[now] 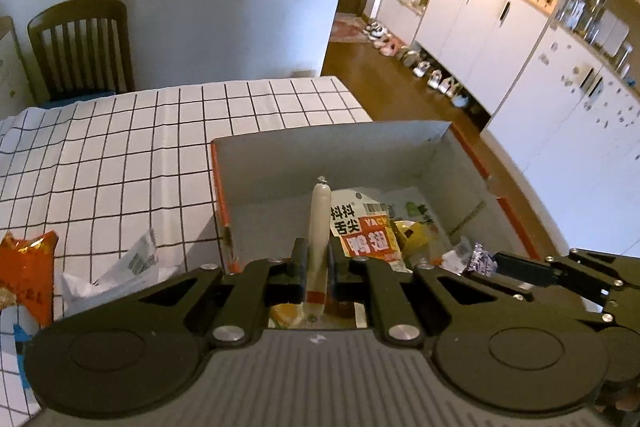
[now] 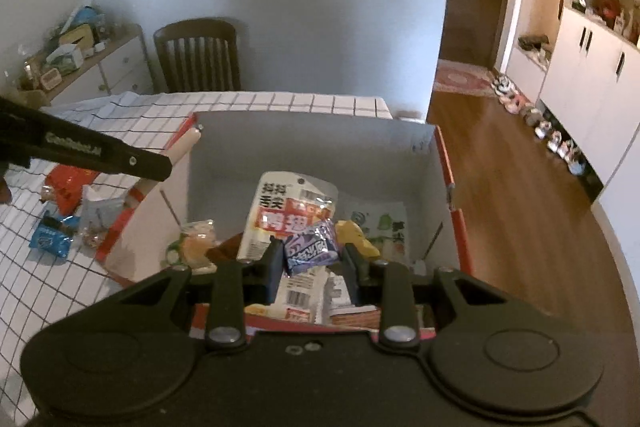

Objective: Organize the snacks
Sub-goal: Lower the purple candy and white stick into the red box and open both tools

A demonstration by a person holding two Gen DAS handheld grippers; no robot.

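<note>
Spreading across the left of both views: a desk (image 1: pixel 120 147) draped in a white cloth with a black grid. Sitting on its right part, at the edge toward the wooden floor: a big open box (image 1: pixel 336 155) with grey inner walls and orange-red rims. Standing behind the desk against the wall: a wooden chair (image 2: pixel 198 55).

Lying flat in the box: a white snack bag (image 2: pixel 280 211) with red lettering, a yellow packet (image 2: pixel 356 235) just beside it on the right, a pale bag with green print (image 2: pixel 380 227) farther right, and a clear-wrapped orange snack (image 2: pixel 196 247) on the left.

Lying on the cloth left of the box: an orange bag (image 1: pixel 28 267), a crumpled white wrapper (image 1: pixel 116 271) just beside it, and a blue packet (image 2: pixel 50 233) nearer the camera.

Hanging over the near-left part of the box: the left claw (image 1: pixel 318 259), clamping a pale sausage stick (image 1: pixel 319 227) between both fingers, the stick pointing forward over the box with its knotted tip far from the claw and its red-banded end behind the fingers.

Hanging over the near middle of the box, above the white bag: the right claw (image 2: pixel 310 255), pinching a small purple packet (image 2: pixel 312 247) tilted between its fingers.
</note>
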